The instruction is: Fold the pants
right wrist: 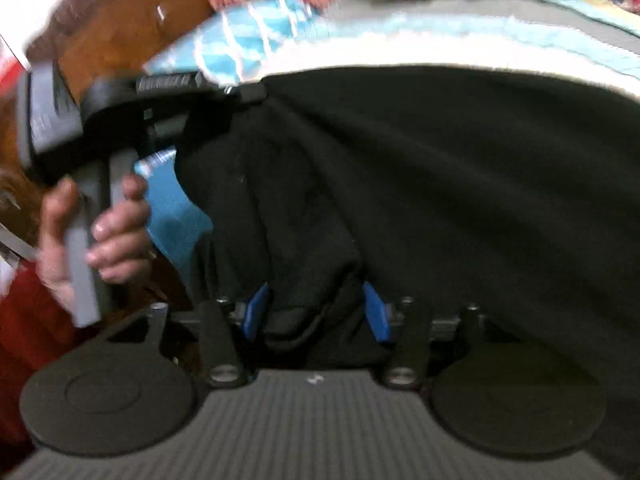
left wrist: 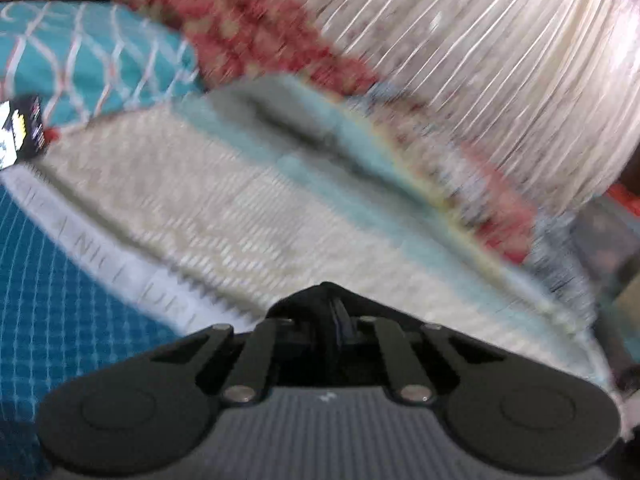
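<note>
Black pants (right wrist: pixel 460 184) draped over a striped blanket (left wrist: pixel 224 208) on the bed, a bunched fold lying between the blue pads (right wrist: pixel 376 316) of the right gripper (right wrist: pixel 316 312), jaws parted, not clearly pinching. Left gripper (left wrist: pixel 334 300) closed, apparently empty in its own view, yet seemingly lifting a pants corner at far left, likely for folding. Hand (right wrist: pixel 104 236) on its handle.

1. The left gripper (left wrist: pixel 334 300) is closed, with nothing seen between its jaws.
2. Ahead of it lies a cream blanket (left wrist: pixel 192 200).
3. A teal pillow (left wrist: pixel 92 60) and a red patterned cloth (left wrist: pixel 256 36) lie behind.
</note>
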Action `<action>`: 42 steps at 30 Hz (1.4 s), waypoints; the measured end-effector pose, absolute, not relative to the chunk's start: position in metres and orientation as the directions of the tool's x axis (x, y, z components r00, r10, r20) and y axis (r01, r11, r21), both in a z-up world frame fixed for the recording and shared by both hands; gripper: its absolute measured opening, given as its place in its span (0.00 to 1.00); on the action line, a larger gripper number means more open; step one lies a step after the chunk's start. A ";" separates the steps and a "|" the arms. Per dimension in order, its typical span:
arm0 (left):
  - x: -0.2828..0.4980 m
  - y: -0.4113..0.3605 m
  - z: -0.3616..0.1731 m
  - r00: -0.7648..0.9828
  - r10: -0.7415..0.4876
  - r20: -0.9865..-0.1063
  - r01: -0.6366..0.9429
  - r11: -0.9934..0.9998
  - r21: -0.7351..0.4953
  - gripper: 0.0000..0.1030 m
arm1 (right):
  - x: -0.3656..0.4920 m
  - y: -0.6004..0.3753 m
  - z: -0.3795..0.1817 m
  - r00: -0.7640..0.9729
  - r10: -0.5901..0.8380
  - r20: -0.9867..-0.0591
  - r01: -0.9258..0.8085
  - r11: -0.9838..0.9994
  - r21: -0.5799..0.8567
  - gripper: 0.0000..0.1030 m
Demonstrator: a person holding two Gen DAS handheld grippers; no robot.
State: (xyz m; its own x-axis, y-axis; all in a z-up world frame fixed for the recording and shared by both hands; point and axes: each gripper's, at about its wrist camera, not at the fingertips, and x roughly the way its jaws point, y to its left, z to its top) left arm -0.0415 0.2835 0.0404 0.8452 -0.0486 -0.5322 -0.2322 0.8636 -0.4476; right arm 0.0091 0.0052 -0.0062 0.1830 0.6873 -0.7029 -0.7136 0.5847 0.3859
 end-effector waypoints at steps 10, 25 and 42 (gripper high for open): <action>-0.108 0.324 0.048 0.836 -0.065 -0.545 -0.296 0.783 -0.547 0.74 | 0.010 -0.037 0.018 0.269 0.742 -0.614 -0.693 0.592 0.411 0.63; -0.169 0.319 0.004 0.796 -0.222 -0.563 -0.340 0.606 -0.719 0.74 | -0.030 0.049 0.011 0.187 0.723 -0.665 -0.935 0.338 0.105 0.82; -0.099 0.284 -0.003 0.800 -0.412 -0.437 -0.212 0.487 -0.847 0.69 | 0.056 -0.018 0.012 0.116 0.854 -0.507 -0.595 0.468 0.654 0.28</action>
